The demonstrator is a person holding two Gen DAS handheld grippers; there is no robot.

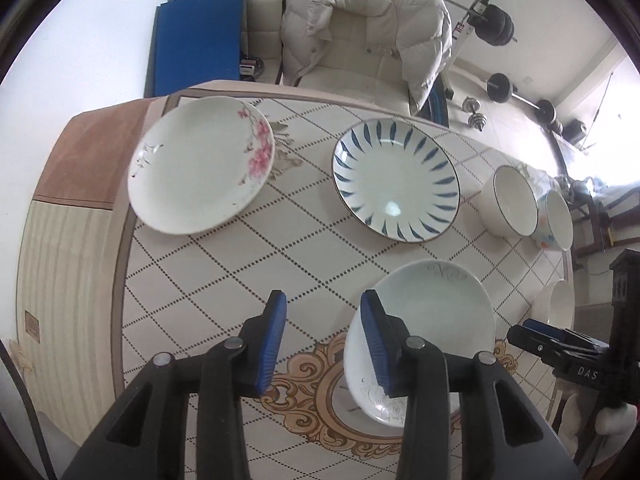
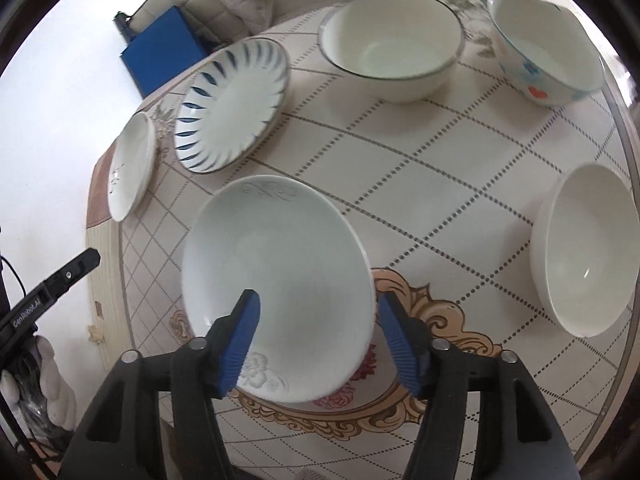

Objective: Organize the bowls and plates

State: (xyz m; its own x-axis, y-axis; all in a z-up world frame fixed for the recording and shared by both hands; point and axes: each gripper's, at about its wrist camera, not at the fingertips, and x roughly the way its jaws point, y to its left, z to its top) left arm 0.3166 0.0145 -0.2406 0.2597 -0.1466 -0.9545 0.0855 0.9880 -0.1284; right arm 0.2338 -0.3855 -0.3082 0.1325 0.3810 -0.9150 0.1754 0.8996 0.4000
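Observation:
A pale plate with a grey scroll pattern (image 2: 276,256) lies on the table's central medallion. My right gripper (image 2: 318,300) hangs over its near half, open, with the pads apart from the rim on both sides. My left gripper (image 1: 323,300) is open with only tablecloth between its fingers; the same pale plate (image 1: 432,320) lies just right of it, partly under the right finger. Farther back sit a pink-blossom plate (image 1: 200,164), a blue-striped plate (image 1: 396,176), a dark-rimmed white bowl (image 2: 390,44), a colour-patterned bowl (image 2: 548,48) and a plain white bowl (image 2: 588,248).
The round table (image 1: 80,240) carries a diamond-patterned cloth, and its edge curves close by on the left. Behind it stands a chair draped with a cream padded jacket (image 1: 360,32), beside a blue mat (image 1: 200,40). Dumbbells (image 1: 520,92) lie on the floor at the far right.

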